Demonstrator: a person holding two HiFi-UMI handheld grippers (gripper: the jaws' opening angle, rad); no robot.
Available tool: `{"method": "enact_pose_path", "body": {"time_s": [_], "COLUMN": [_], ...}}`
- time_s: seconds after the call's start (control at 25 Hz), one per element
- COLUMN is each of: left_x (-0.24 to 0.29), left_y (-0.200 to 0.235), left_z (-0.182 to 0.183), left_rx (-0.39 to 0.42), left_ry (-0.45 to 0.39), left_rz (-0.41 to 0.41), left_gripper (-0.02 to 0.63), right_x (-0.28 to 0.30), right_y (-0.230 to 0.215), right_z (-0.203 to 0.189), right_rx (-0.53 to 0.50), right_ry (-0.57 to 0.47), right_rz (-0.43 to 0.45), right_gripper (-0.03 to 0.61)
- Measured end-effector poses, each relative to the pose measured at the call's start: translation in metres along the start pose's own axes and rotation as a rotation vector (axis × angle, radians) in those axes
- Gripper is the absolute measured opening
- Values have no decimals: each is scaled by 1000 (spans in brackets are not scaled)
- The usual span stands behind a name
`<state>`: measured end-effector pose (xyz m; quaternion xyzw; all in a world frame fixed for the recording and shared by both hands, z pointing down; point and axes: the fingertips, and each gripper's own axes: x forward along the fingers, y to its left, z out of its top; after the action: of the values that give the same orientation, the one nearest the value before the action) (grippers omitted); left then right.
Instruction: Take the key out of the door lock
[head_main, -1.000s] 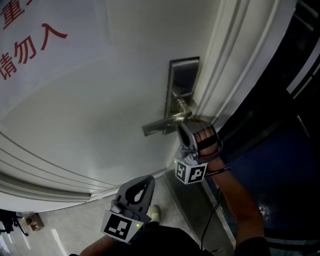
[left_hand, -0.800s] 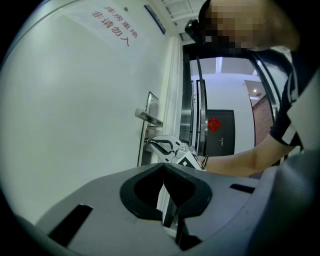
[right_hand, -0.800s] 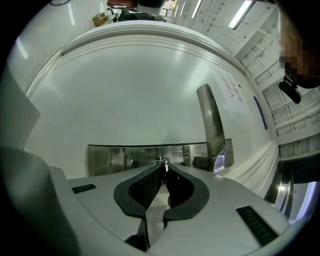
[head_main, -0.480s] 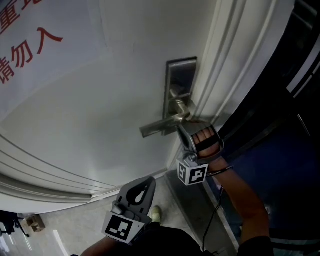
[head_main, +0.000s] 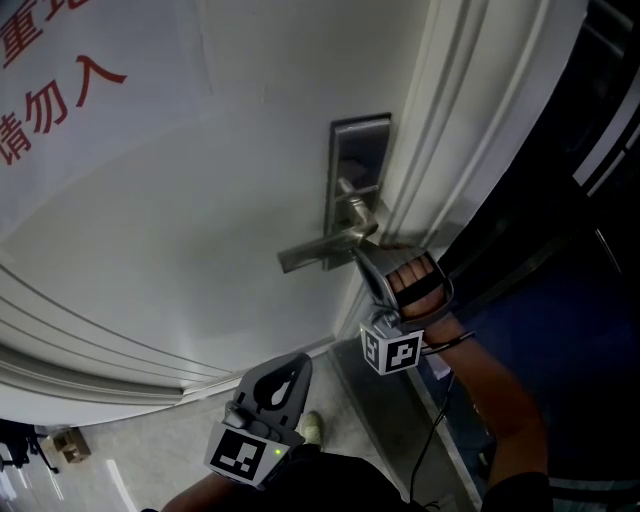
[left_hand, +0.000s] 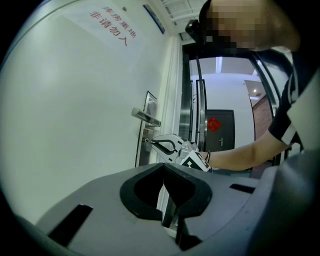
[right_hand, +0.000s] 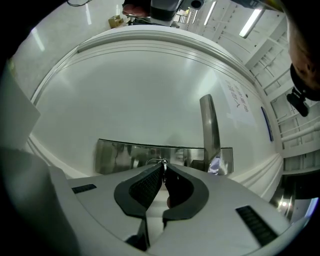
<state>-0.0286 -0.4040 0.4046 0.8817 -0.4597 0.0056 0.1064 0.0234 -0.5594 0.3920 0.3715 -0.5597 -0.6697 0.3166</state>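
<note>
Grip stage: key held, not yet drawn. Your left gripper hangs low over the floor, well apart from the lock, jaws together on nothing. It has no part in this step. High on the door sits a notice in red characters, of no concern. The lever handle juts leftward from the steel lock plate. Just under its hub your right gripper is nosed in against the plate, jaws pinched on the key. Only a thin metal edge and a bit of ring show at the tips, and the key looks seated in the cylinder. Next move, as I judge it: draw straight back along the key's own line, no twist, no droop. The handle crowds the gripper from above, and the door frame, near on the right, leaves your wrist little room.
</note>
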Motion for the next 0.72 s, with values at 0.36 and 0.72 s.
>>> {"method": "enact_pose_path", "body": {"time_s": [0.36, 0.72], "left_x": [-5, -4], "left_y": [-5, -12], "left_z": [0, 2], "left_rx": [1, 8], "left_ry": [-3, -9], "left_rz": [5, -1], "left_gripper": [6, 6], "right_x": [-4, -4], "right_y": [0, -1], "right_z": [0, 0], "right_rx": [35, 49], "right_ry": [8, 9], "right_rz": [17, 21], "right_gripper": [26, 25]}}
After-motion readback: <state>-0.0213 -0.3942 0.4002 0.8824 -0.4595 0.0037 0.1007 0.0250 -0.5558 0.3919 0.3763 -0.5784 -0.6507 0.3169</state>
